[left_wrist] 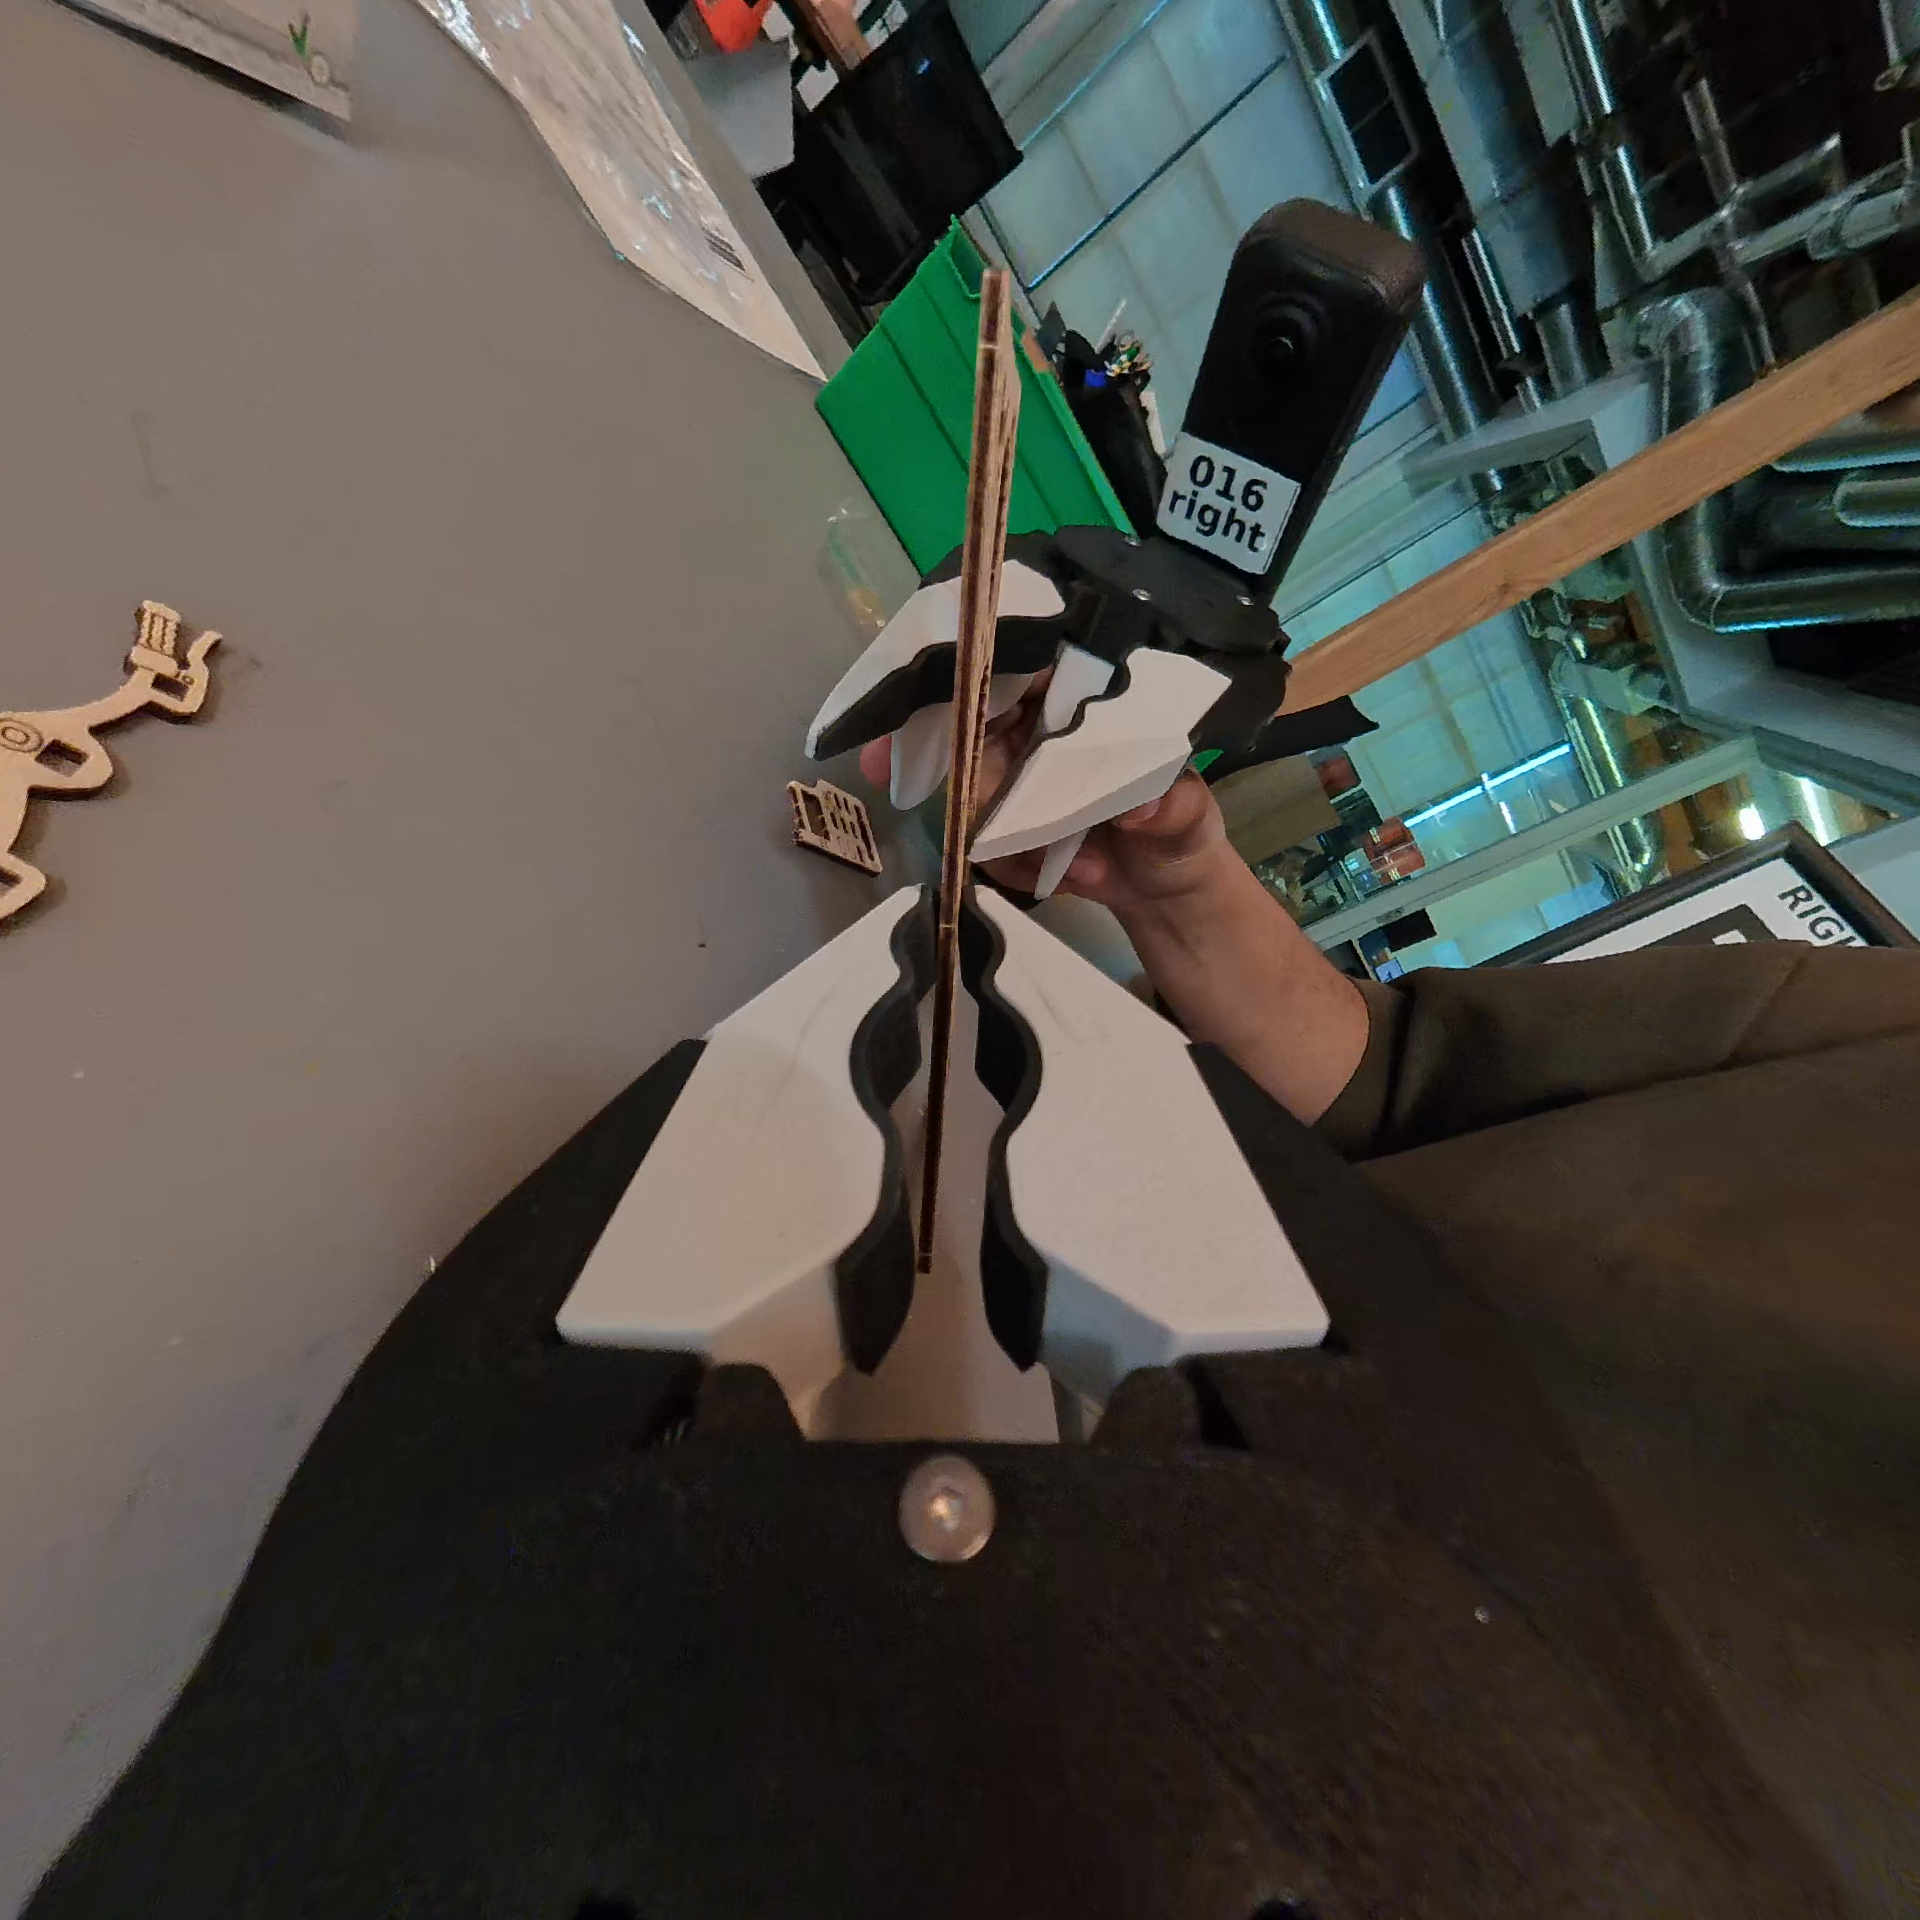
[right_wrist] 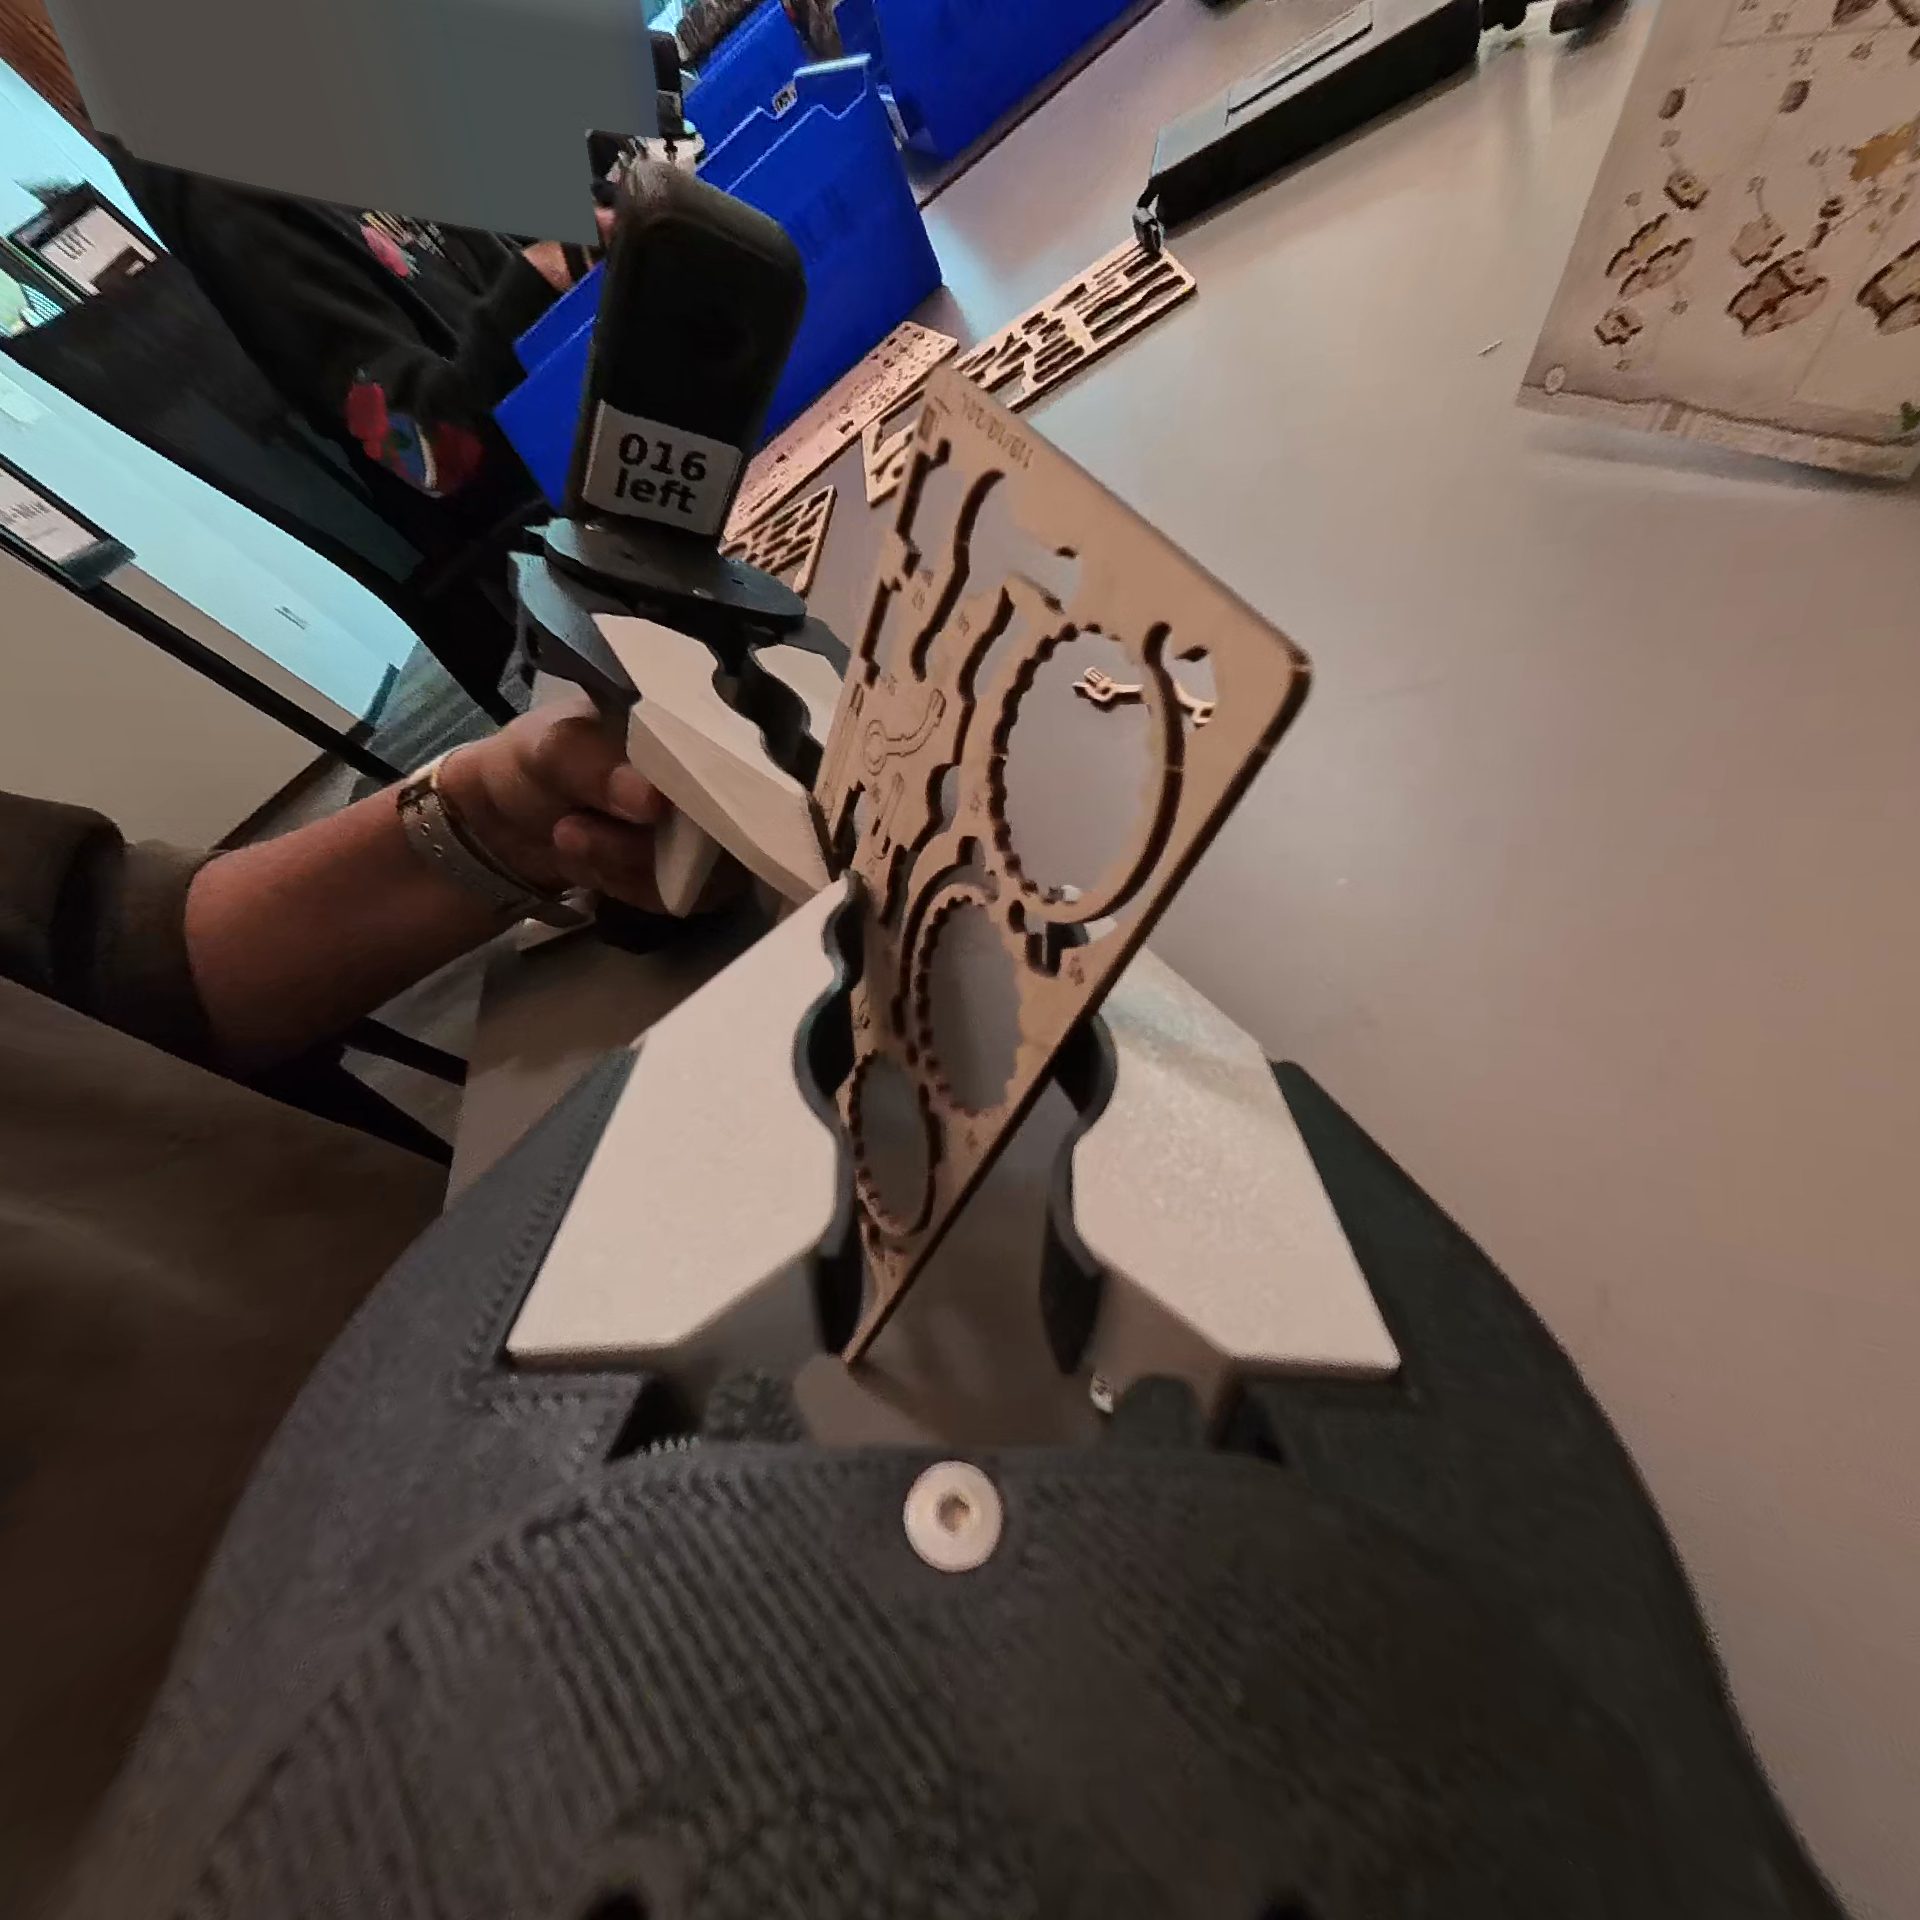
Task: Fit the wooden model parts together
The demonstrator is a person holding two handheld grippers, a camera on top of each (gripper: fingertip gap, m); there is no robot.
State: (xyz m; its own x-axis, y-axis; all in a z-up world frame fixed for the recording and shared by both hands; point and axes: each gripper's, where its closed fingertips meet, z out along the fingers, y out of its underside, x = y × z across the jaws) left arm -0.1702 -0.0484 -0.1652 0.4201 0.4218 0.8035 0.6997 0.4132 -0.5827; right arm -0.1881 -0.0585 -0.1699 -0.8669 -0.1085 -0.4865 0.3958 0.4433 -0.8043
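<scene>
A thin wooden sheet (right_wrist: 1226,748) with gear-shaped cut-outs is held up above the grey table (left_wrist: 416,623). In the left wrist view it shows edge-on (left_wrist: 987,499). My left gripper (left_wrist: 948,914) is shut on its lower edge. It also shows in the right wrist view (right_wrist: 800,790), clamped on the sheet's left side. My right gripper (right_wrist: 971,956) is open, with a finger on each side of the tilted sheet. In the left wrist view, the right gripper (left_wrist: 987,769) straddles the sheet farther up.
A loose wooden part (left_wrist: 62,748) and a small wooden piece (left_wrist: 836,826) lie on the table. More cut sheets (right_wrist: 1081,312), an instruction sheet (right_wrist: 1766,239), blue bins (right_wrist: 810,208), a green bin (left_wrist: 935,416) and a black flat object (right_wrist: 1299,114) stand farther back. My left and right fingertips are right by each other.
</scene>
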